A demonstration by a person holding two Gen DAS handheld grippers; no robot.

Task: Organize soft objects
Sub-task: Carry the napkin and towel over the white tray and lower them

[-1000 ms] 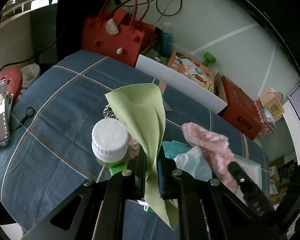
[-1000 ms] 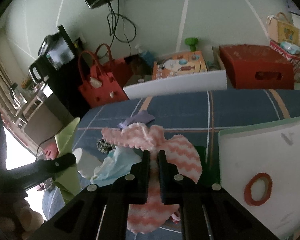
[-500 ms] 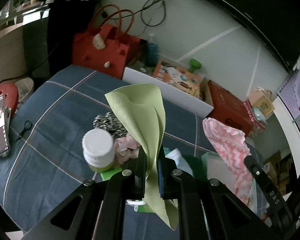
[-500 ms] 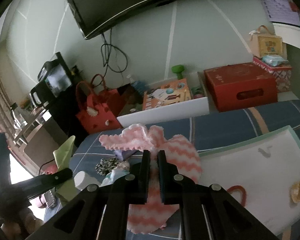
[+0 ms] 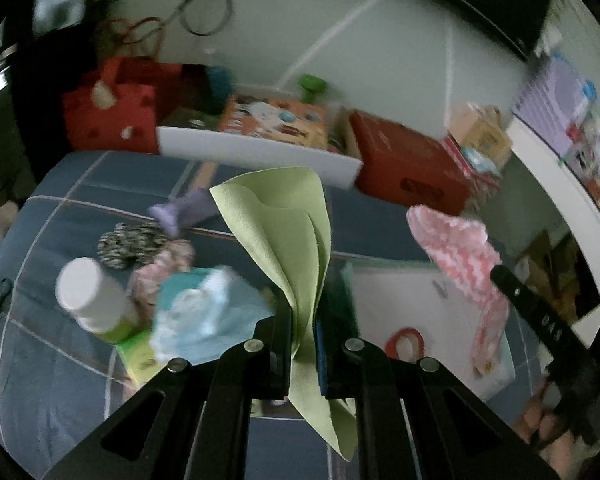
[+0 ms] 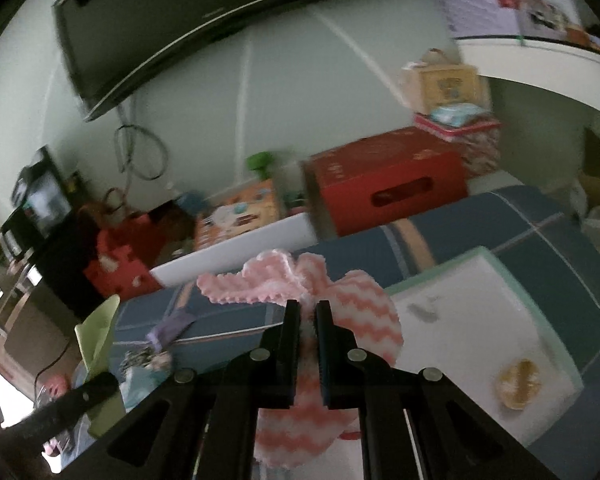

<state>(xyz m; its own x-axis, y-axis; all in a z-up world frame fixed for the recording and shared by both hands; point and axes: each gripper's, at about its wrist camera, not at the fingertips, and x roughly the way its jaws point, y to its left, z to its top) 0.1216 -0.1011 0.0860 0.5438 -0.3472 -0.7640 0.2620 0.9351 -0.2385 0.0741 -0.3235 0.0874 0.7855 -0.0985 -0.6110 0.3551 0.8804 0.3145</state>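
Observation:
My left gripper [image 5: 303, 320] is shut on a light green cloth [image 5: 288, 232] and holds it up above the blue checked bed. My right gripper [image 6: 308, 312] is shut on a pink and white zigzag cloth [image 6: 356, 308], lifted above the white tray [image 6: 480, 320]. The pink cloth also shows at the right of the left wrist view [image 5: 460, 252], and the green cloth at the left of the right wrist view [image 6: 100, 336]. A pile of soft things lies on the bed: light blue cloth [image 5: 204, 316], pink floral cloth [image 5: 164, 264], black patterned cloth [image 5: 132, 244], purple cloth [image 5: 184, 210].
A white-capped jar [image 5: 88, 300] stands by the pile. The tray [image 5: 392, 296] holds a red ring [image 5: 408, 342] and a yellow item [image 6: 516, 384]. Beyond the bed are a white board [image 5: 260, 152], a red box [image 5: 408, 164] and a red bag [image 5: 112, 116].
Both grippers have risen and swung right with their cloths still held. The tray has come more into view and the pile has dropped lower left. The frames are now motion-blurred.

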